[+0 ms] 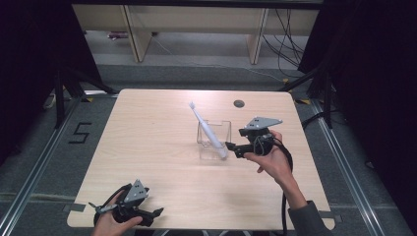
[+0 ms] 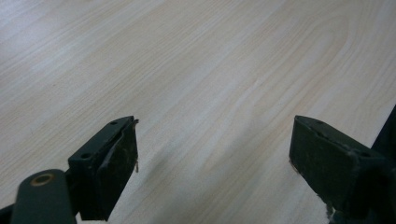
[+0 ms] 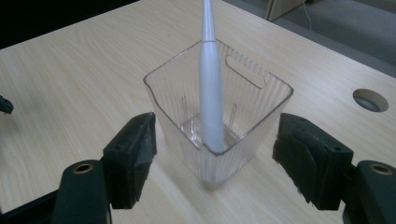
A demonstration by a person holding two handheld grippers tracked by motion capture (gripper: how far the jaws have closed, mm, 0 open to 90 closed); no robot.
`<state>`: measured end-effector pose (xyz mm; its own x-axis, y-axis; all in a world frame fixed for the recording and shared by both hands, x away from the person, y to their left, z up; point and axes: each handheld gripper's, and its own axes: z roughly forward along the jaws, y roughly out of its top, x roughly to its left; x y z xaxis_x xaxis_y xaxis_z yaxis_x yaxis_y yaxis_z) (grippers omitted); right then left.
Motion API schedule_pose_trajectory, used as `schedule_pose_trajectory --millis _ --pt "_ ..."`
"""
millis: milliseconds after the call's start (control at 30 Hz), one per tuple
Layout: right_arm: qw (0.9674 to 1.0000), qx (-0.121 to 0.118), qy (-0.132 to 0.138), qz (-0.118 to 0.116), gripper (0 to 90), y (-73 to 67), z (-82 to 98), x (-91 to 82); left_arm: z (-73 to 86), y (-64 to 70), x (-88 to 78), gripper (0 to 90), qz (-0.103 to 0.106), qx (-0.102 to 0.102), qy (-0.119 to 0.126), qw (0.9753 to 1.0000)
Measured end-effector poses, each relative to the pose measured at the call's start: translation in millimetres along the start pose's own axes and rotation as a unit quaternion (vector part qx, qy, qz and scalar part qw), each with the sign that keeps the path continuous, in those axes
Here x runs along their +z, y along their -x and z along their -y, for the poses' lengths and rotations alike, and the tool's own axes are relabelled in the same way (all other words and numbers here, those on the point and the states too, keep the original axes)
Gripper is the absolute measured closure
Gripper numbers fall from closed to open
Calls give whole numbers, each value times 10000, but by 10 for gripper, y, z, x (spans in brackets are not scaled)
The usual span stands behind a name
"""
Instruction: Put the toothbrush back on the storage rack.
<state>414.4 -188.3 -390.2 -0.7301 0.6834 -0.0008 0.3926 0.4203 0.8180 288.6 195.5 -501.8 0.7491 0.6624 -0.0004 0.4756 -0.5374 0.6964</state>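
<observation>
I have the right tool (image 3: 212,154) spread wide, nothing pinched, its jaws standing either side of the near corner of the clear plastic holder (image 3: 252,100) without touching it. The white toothbrush (image 3: 211,100) stands inside, leaning against the rim, head up and tilted away toward the far left in the high view; the holder (image 1: 214,139) sits right of centre on the counter (image 1: 157,147).

My worry: the holder looks light and the brush is top-heavy. If I nudge that corner with a jaw, I judge the holder could slide or tip and spill the brush.

My left tool (image 2: 212,154) rests at the near edge, jaws apart over bare wood, holding nothing, well clear. A cable hole (image 3: 370,100) lies beyond the holder. Nothing stands in the way.
</observation>
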Motion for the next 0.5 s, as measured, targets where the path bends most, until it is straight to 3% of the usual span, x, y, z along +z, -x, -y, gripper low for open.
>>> schedule_pose_trajectory --millis 67,100,133,200,467,500 --pt "10000 -1 28 5 296 -2 46 -15 -1 0 -1 148 2 1 3 10000" --pt "9999 109 -23 3 296 -21 71 -28 -1 0 0 148 0 4 1 10000" --pt "10000 -17 -23 -24 296 -5 87 -33 -1 1 1 148 1 0 -2 10000" --pt "10000 98 -9 17 295 -31 125 -53 0 1 1 148 3 5 -10 10000" --pt "10000 32 5 19 287 -50 236 -115 -2 0 2 148 -3 12 -18 10000" --pt "9999 145 -5 36 285 -72 256 -118 -1 2 1 148 7 -9 0 10000"
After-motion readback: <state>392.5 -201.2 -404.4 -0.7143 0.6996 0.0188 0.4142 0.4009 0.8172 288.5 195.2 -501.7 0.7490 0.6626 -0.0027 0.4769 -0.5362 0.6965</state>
